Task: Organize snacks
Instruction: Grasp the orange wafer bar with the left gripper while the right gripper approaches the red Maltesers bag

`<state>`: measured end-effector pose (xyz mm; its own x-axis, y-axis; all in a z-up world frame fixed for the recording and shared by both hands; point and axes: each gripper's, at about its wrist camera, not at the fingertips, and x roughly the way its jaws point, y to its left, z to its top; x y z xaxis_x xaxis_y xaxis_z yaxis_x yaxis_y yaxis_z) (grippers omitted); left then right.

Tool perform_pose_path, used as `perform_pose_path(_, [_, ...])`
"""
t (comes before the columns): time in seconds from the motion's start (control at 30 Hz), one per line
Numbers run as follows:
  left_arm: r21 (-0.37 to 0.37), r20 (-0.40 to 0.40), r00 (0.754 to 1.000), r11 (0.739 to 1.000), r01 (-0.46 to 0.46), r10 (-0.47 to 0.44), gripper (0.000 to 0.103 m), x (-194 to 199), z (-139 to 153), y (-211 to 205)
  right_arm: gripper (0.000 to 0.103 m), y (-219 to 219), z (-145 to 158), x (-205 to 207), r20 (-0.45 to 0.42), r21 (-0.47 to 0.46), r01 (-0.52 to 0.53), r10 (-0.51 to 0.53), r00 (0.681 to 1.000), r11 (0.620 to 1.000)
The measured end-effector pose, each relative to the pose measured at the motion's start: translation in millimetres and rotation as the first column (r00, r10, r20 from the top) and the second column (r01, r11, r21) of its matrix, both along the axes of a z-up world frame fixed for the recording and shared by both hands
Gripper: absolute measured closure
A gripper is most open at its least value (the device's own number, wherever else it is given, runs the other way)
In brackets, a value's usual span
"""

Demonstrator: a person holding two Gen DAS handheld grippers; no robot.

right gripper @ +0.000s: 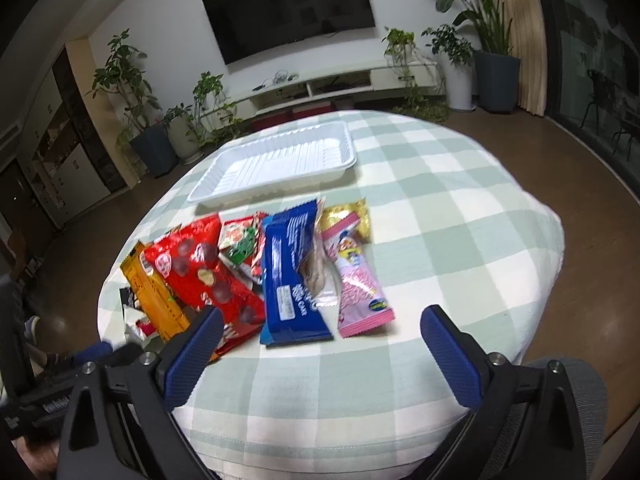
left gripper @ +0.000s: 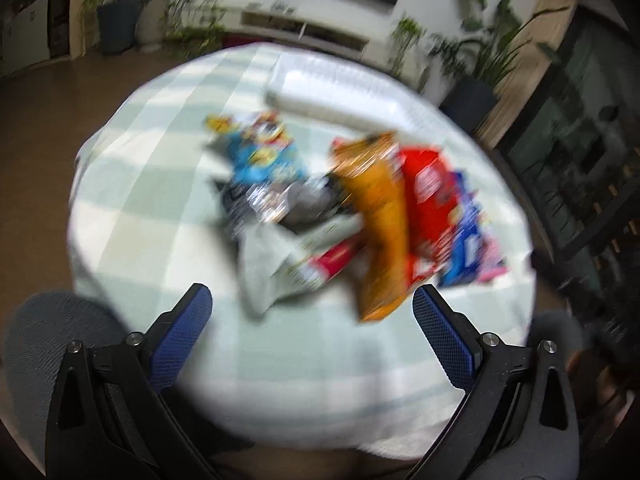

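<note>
A pile of snack packets lies on a round table with a green-and-white checked cloth (right gripper: 440, 200). In the right wrist view I see an orange packet (right gripper: 154, 292), a red bag (right gripper: 208, 272), a blue packet (right gripper: 294, 276) and a pink packet (right gripper: 360, 280). A white plastic tray (right gripper: 276, 166) stands empty behind them. My right gripper (right gripper: 320, 320) is open and empty, just short of the blue packet. The left wrist view is blurred; it shows the orange packet (left gripper: 380, 220), the red bag (left gripper: 428, 200), a light blue packet (left gripper: 264, 160) and the tray (left gripper: 340, 88). My left gripper (left gripper: 312, 300) is open and empty near the pile.
The table edge drops to a brown floor (right gripper: 560, 152) on all sides. Potted plants (right gripper: 492, 60) and a low white TV stand (right gripper: 320, 84) line the far wall. A grey chair back (left gripper: 48, 340) sits beneath the left gripper.
</note>
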<state>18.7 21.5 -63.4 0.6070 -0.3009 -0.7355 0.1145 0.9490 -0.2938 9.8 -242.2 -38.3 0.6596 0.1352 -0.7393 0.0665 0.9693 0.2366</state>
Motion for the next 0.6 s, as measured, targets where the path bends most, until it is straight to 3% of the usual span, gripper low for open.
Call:
perform_pose_path(0.03, [0.011,0.011,1.000,1.000,0.011,-0.011,0.025,2,1,-6,0.006,1,-2,1,-0.006,-0.001,-0.011,0.011,1.000,1.000])
perform_pose_path(0.13, [0.059,0.008,0.999,0.998,0.036,-0.037,0.055,12,0,-23,0.011,5,-6,1,-0.007,-0.023,-0.037,0.037,0.999,0.999])
perform_pose_path(0.2, [0.049,-0.015,0.998,0.997,0.056,-0.055,0.064,21,-4,-30,0.012,6,-7,0,-0.001,-0.035,-0.041,0.041,0.999,0.999])
perform_pose_path(0.43, [0.064,0.030,0.998,0.997,0.044,-0.046,0.063,19,10,-36,0.012,-2,-8,1,0.000,-0.029,-0.028,0.028,1.000,0.999])
perform_pose_path(0.5, [0.085,0.050,0.997,0.995,0.047,-0.051,0.057,18,12,-37,0.012,-3,-9,2,0.000,-0.029,-0.025,0.025,1.000,0.999])
perform_pose_path(0.6, [0.086,-0.004,0.997,0.993,0.075,-0.075,0.056,23,3,-44,0.012,-3,-10,2,-0.007,-0.024,-0.030,0.030,1.000,0.999])
